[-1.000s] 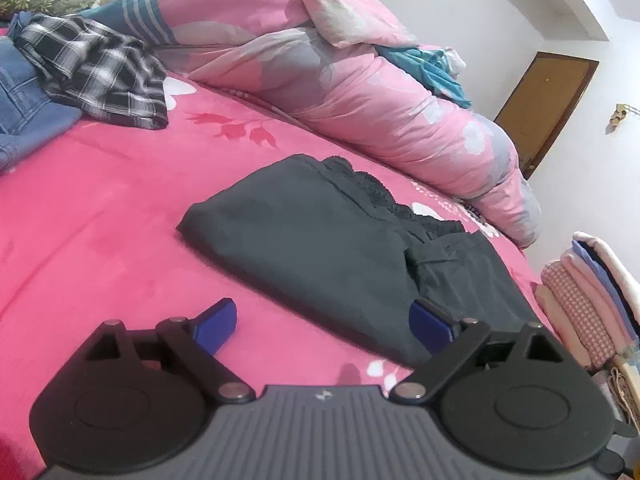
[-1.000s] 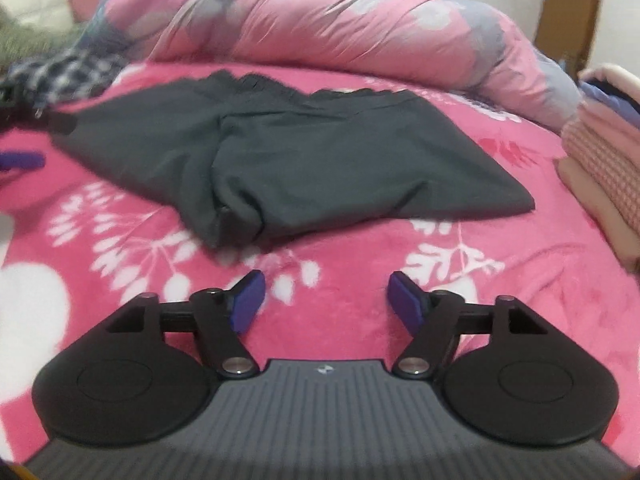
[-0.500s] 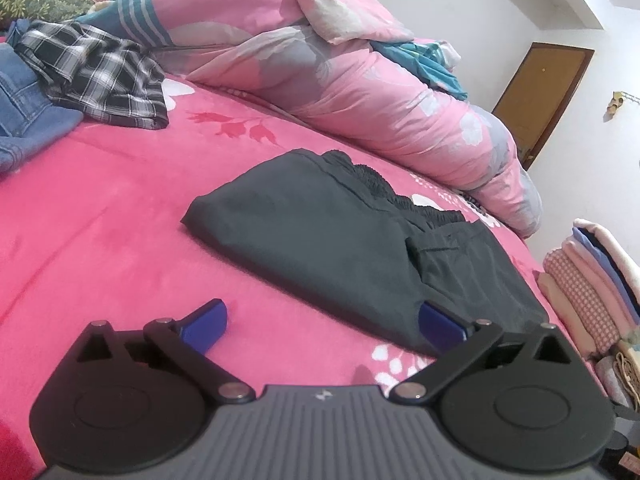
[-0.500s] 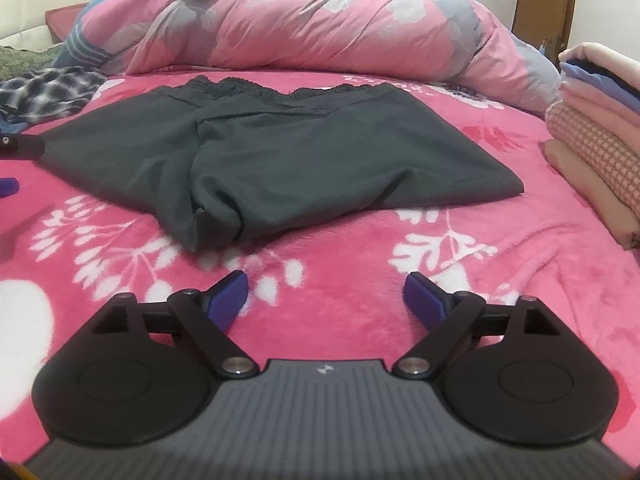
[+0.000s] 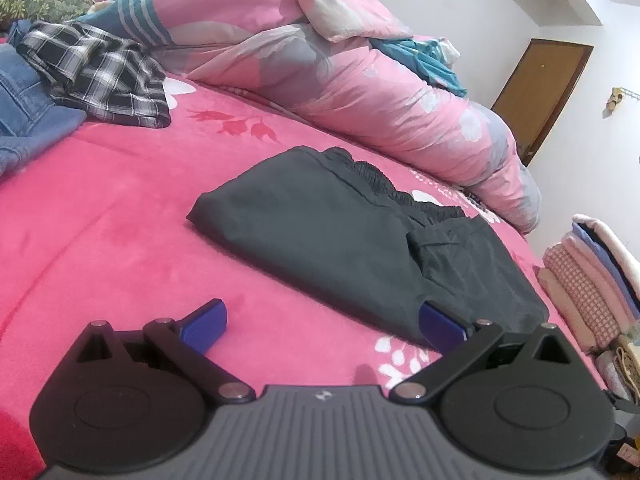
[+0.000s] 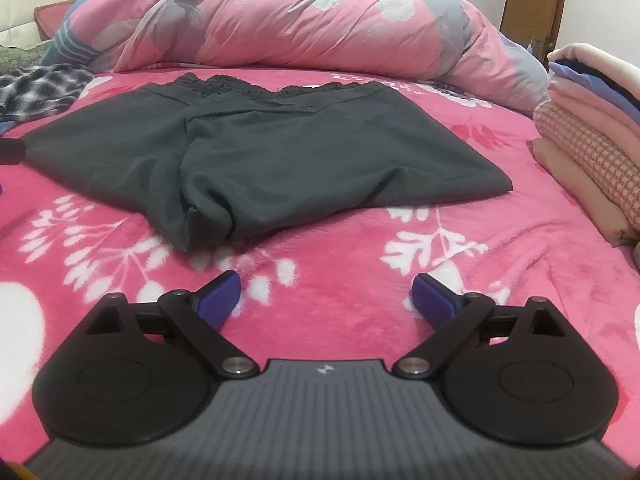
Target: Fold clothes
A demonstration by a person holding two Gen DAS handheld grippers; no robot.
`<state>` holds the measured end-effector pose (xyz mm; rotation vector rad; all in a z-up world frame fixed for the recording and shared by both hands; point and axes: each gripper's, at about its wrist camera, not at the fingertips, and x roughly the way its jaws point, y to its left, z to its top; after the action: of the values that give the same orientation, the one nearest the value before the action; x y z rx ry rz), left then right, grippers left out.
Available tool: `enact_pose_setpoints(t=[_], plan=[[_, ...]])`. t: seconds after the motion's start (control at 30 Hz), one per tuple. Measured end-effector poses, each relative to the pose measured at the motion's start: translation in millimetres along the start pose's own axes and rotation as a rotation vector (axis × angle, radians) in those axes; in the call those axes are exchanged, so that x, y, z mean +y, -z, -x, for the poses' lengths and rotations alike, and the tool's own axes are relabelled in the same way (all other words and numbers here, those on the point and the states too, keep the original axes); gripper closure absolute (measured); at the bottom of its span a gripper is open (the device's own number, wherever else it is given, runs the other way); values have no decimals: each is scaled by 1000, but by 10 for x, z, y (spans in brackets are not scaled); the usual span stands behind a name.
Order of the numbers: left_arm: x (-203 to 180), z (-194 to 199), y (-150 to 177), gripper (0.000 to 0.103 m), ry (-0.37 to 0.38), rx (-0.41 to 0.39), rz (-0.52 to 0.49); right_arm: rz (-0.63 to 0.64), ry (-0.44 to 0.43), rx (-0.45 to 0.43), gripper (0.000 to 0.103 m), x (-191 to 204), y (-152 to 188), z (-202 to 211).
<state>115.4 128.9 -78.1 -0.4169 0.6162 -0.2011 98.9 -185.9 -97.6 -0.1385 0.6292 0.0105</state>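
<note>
Both of my claws have spread wider over the last second, and the dark shorts (image 6: pixel 280 156) have not shifted on the bed (image 6: pixel 360 264).

One pair of dark grey shorts lies folded on the pink flowered blanket, waistband toward the rumpled pink quilt (image 6: pixel 304 20) at the far side. My right claw (image 6: pixel 326 294) hovers just short of the near hem; its jaws are opening, with only blanket between the two blue pads. My left claw (image 5: pixel 322 322) stands wide apart at the shorts' left end, nothing gripped; one blue pad (image 5: pixel 440 326) overlaps the garment's near edge in the view, though I cannot tell whether it touches.

Two claws, then, and one garment between them. Beyond the shorts I count one quilt, one plaid shirt (image 5: pixel 100 76), one pair of blue jeans (image 5: pixel 24 108) and one stack of folded clothes (image 6: pixel 588 132) at the right edge of the bed.

My left camera alone shows the jeans beside the plaid shirt, a patterned cushion (image 5: pixel 32 4) in the far corner and the whole brown door (image 5: pixel 540 96). My right camera alone shows the shorts' full front with both legs, and a dark tip of the left claw at the far left edge.
</note>
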Motion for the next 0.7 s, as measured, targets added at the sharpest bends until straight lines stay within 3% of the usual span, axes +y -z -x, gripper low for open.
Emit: enact_pose_setpoints(t=[0.47, 0.7], plan=[[21, -29, -5, 0, 19, -22, 3, -15, -7, -26, 10, -21, 48, 5], [105, -18, -14, 0, 43, -59, 61, -6, 5, -53, 10, -7, 77, 44]])
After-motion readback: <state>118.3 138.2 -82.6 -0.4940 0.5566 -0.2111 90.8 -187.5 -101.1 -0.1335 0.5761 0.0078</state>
